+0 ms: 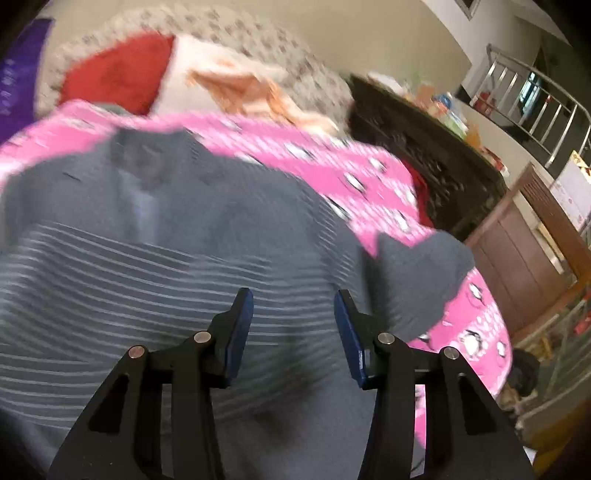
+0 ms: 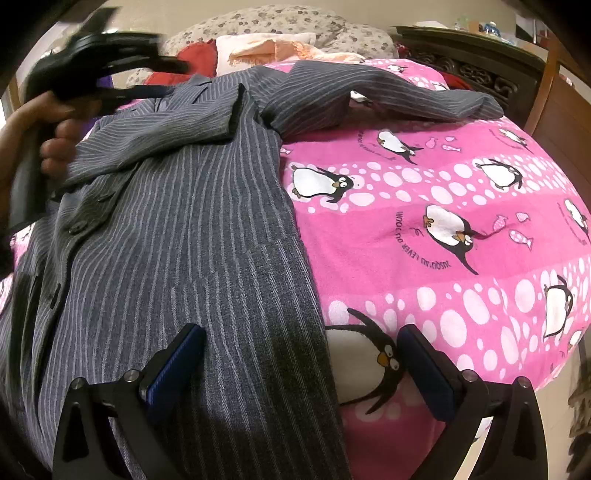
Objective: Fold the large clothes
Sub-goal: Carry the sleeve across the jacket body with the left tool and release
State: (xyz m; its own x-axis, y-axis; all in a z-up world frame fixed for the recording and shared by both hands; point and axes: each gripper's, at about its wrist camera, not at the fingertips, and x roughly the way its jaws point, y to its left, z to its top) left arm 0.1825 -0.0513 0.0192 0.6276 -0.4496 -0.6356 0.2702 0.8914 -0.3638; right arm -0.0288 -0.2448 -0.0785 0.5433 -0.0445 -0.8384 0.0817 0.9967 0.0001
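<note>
A grey pinstriped jacket (image 2: 177, 229) lies face up on a pink penguin blanket (image 2: 443, 206), with one sleeve (image 2: 406, 99) stretched out to the right. My right gripper (image 2: 301, 330) is open wide over the jacket's lower right edge, one finger above the cloth and the other above the blanket. In the right wrist view my left gripper (image 2: 173, 79) is blurred, held by a hand (image 2: 55, 136) above the collar at the upper left. In its own blurred view the left gripper (image 1: 293, 297) hangs open over the jacket (image 1: 155, 258), with nothing between its fingers.
Pillows (image 2: 280, 22), a red cushion (image 2: 195, 55) and an orange cloth (image 2: 280, 50) lie at the head of the bed. A dark carved wooden cabinet (image 2: 472, 55) stands to the right. A stair railing (image 1: 532, 96) shows in the left wrist view.
</note>
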